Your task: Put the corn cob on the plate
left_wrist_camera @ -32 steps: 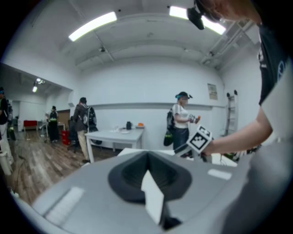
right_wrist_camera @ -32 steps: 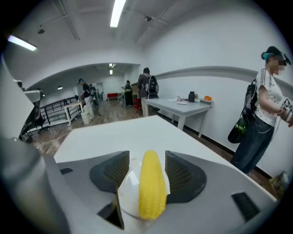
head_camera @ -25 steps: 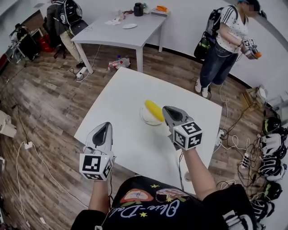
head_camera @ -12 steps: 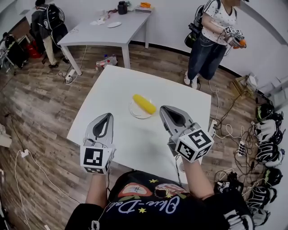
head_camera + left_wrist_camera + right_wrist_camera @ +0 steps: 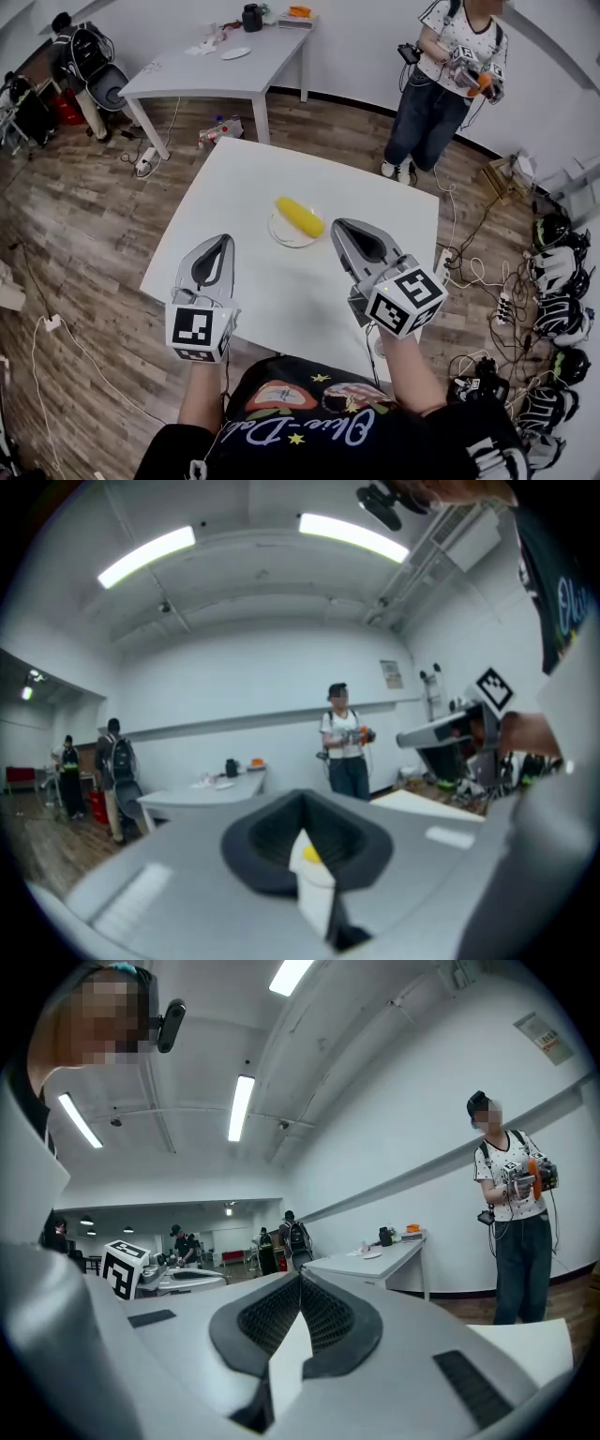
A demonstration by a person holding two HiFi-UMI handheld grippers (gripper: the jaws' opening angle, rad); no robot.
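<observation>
A yellow corn cob lies on a small white plate near the middle of the white table. My right gripper hovers just right of the plate, shut with nothing in it, and its tip is a little clear of the cob. My left gripper is held over the table's near left part, also shut and empty. In the left gripper view the jaws of the left gripper meet, and a speck of the corn cob shows below them. The right gripper points level, past the table.
A second white table with dishes stands at the back. A person with hand-held grippers stands beyond the far right corner. Cables and helmets litter the floor on the right. Someone with a backpack is at the back left.
My right gripper has lifted and drawn slightly away from the corn cob; the left one shifted a little. The cob stays on the plate. The standing person has moved further back.
</observation>
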